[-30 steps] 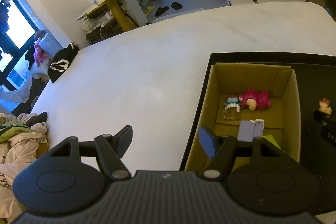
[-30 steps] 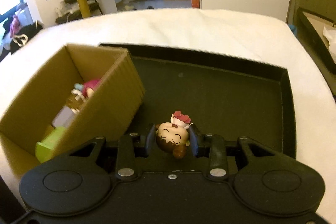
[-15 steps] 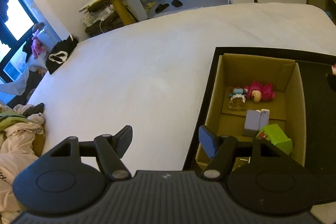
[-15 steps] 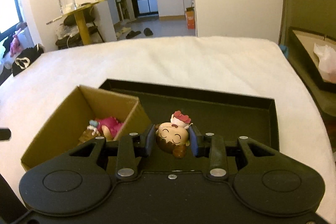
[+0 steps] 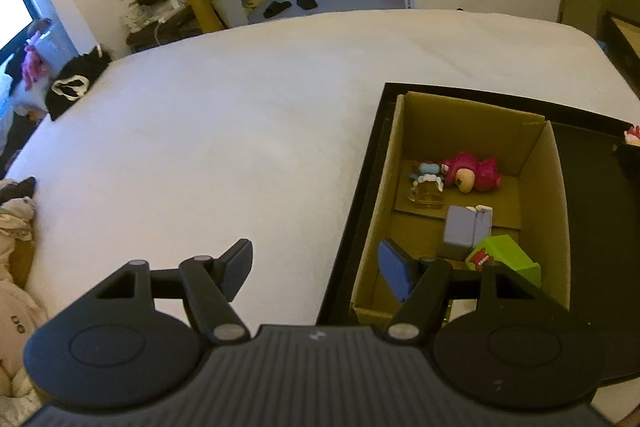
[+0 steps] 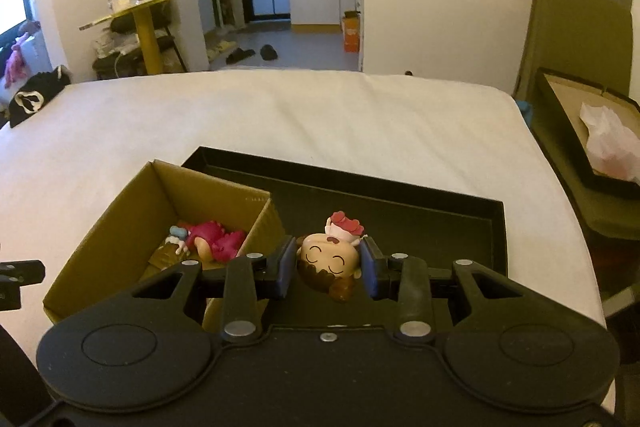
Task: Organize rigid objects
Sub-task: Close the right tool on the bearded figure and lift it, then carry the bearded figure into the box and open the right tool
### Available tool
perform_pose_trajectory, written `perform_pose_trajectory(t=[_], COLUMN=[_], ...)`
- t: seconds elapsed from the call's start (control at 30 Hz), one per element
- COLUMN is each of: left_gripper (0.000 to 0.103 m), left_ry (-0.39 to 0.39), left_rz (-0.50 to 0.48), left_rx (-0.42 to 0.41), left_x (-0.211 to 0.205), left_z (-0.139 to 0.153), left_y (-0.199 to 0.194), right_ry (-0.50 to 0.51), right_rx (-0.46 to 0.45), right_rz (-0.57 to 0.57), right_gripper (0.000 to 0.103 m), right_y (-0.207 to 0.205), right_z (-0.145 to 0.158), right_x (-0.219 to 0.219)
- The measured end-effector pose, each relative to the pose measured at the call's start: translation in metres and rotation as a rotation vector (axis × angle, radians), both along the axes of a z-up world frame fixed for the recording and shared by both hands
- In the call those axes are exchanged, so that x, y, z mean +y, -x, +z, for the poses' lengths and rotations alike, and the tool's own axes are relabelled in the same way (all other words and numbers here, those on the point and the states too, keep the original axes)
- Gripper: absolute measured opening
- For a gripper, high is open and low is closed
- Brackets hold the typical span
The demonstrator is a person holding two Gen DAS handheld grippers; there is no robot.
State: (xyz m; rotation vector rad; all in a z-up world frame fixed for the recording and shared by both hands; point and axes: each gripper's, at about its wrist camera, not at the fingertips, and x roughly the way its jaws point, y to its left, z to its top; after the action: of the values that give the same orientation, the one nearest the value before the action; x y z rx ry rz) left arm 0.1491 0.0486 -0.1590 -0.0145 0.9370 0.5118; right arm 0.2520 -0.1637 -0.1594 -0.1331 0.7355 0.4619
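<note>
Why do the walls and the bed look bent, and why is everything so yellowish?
Both views come through fisheye lenses, so straight lines bow towards the picture edges. Left wrist view: the bed edge curves and the window at far left glares white. Right wrist view: warm indoor light tints the walls; the held figurine is sharp, and the cardboard box shades its toys.

R gripper clamps a smiling figurine, head w/ red bow, sideways betw. both pads. Below: black tray on white bed. Cardboard box sits at tray's left edge; inside, a pink toy and prob. a small blue-white figure.
</note>
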Motion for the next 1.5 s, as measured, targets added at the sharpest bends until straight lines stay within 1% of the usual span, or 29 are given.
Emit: perform_pose_trajectory(t=[0.17,0.27,0.33,0.4,0.5,0.6,0.67,0.7,0.73,0.9,0.97,1.03,1.17,1.27,1.3,1.37,1.5], left_gripper=[0.068,0.065,0.065,0.062,0.055,0.048,0.035,0.031,0.024,0.014,0.009,0.008,0.007,0.007,0.007,0.007,0.007], left_ry=[0.045,0.071,0.093,0.089,0.103,0.151,0.179,0.194,0.211,0.288,0.294,0.304,0.348,0.356,0.356,0.373,0.407], left_rz=[-0.023,-0.041,-0.062,-0.057,-0.056,-0.077,-0.096,-0.105,-0.116,-0.145,-0.165,-0.177,-0.174,-0.185,-0.185,-0.183,-0.176], left_rx=[-0.018,-0.034,-0.052,-0.068,-0.088,-0.106,-0.111,-0.118,-0.13,-0.168,-0.174,-0.178,-0.194,-0.209,-0.211,-0.216,-0.227], left_x=[0.008,0.011,0.013,0.015,0.019,0.026,0.03,0.031,0.033,0.042,0.041,0.041,0.047,0.046,0.047,0.05,0.057], left_z=[-0.009,-0.014,-0.017,-0.019,-0.022,-0.023,-0.026,-0.028,-0.03,-0.036,-0.037,-0.038,-0.039,-0.038,-0.039,-0.04,-0.042], left_y=[0.001,0.002,0.004,0.008,0.012,0.013,0.013,0.014,0.015,0.019,0.019,0.02,0.022,0.022,0.022,0.022,0.023], right_ry=[0.022,0.038,0.052,0.067,0.088,0.116,0.145,0.155,0.166,0.241,0.27,0.297,0.386,0.516,0.53,0.536,0.56], right_rx=[0.0,-0.016,-0.024,-0.03,-0.024,-0.038,-0.045,-0.043,-0.042,-0.088,-0.09,-0.092,-0.126,-0.164,-0.174,-0.162,-0.16], right_rz=[-0.012,-0.016,-0.018,-0.011,0.013,0.037,0.053,0.061,0.066,0.107,0.117,0.131,0.18,0.192,0.191,0.192,0.187], right_gripper=[0.034,0.034,0.034,0.034,0.034,0.034,0.034,0.034,0.034,0.034,0.034,0.034,0.035,0.035,0.035,0.04,0.04], right_y=[0.009,0.013,0.015,0.017,0.02,0.024,0.028,0.028,0.029,0.032,0.031,0.032,0.033,0.03,0.031,0.031,0.036], right_z=[0.005,0.011,0.015,0.018,0.02,0.021,0.021,0.021,0.02,0.018,0.013,0.009,-0.005,-0.021,-0.021,-0.02,-0.017], right_x=[0.012,0.022,0.029,0.036,0.047,0.06,0.069,0.073,0.077,0.103,0.112,0.119,0.135,0.145,0.146,0.144,0.143])
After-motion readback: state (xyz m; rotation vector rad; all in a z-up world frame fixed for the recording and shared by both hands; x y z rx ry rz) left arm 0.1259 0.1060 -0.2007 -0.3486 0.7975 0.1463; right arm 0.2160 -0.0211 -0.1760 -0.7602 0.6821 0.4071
